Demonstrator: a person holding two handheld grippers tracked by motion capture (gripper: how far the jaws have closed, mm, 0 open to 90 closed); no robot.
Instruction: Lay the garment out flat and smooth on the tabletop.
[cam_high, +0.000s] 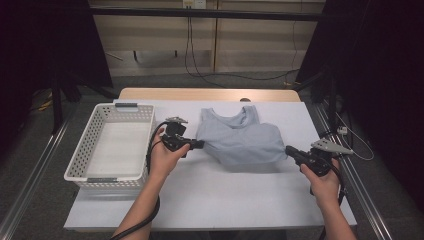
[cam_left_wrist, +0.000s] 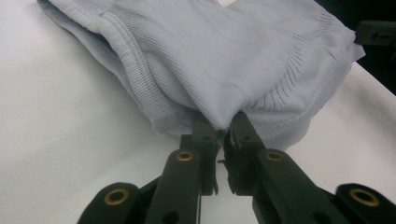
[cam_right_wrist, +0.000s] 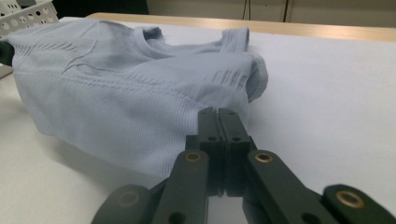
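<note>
Dark room around me, a pale wall with dangling cables at the back, and in front the white counter (cam_high: 210, 195) with a strip of wood showing along its far edge. On the counter's left stands a white perforated basket (cam_high: 82, 160). Just right of it lies the light blue tank top (cam_high: 240, 140), neckline and straps pointing away from me, and I've got it by both lower corners. My left gripper (cam_high: 199, 144) is pinched on the garment's left corner; in the left gripper view the fabric bunches right down between the jaws, and the ribbed hem curls off to the side. My right gripper (cam_high: 290, 150) is at the garment's right corner; in the right gripper view the jaws stand pressed flat together with the edge of the cloth running in at their tips. The lower edge of the tank top is stretched between the two grippers and casts a shadow on the counter beneath, while the strap end rests on the surface. Both hands sit low, thumbs over the gripper bodies, cables trailing back.
</note>
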